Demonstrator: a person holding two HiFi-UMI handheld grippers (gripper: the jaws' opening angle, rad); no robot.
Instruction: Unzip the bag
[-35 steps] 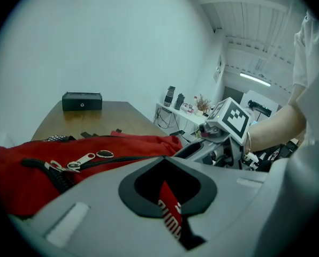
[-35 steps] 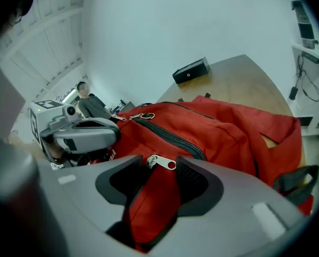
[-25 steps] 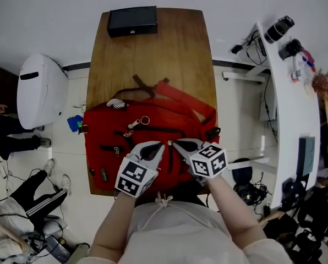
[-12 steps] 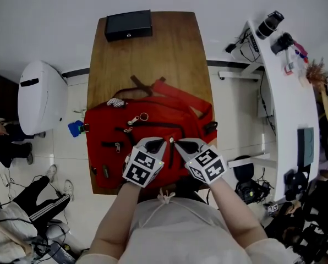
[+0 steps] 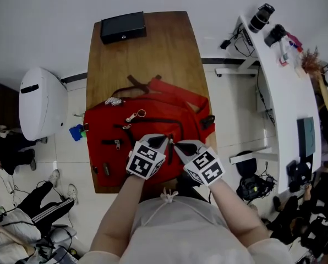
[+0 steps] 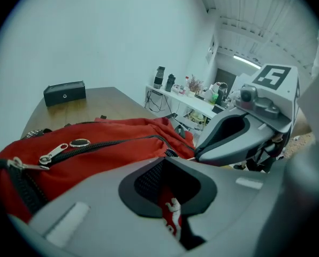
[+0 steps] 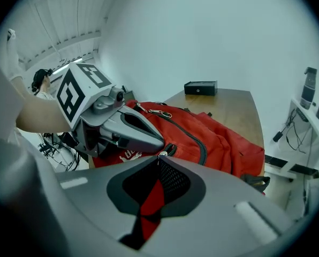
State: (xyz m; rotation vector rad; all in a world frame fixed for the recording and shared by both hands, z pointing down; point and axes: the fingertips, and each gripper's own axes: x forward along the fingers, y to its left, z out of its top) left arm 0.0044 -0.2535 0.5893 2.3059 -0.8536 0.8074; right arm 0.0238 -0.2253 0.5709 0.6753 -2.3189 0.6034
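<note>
You hold both grippers low over the near edge of the red bag (image 5: 153,120), tips turned toward each other. The bag lies flat on the wooden table (image 5: 147,54), under and ahead of both tools.

Your left gripper (image 5: 163,142) has its jaws pressed together. In the left gripper view its tip (image 6: 167,158) rests on the red cloth, just short of the near end of the main zip (image 6: 122,143). The cloth with white print shows through the gap behind the tip. I cannot tell whether any cloth is pinched.

Your right gripper (image 5: 179,144) comes in just to the right of the left one, and the two tips almost touch. Its jaws are together too, and the right gripper view shows the small silver zip pull (image 7: 159,154) caught right at their tips. From there the closed zip curves away ahead and to the right across the bag.

Farther ahead of the left gripper, to its left, a second pull with a metal ring (image 6: 79,142) lies loose on the cloth. A black box (image 5: 123,26) stands at the table's far end, well beyond both tools.
</note>
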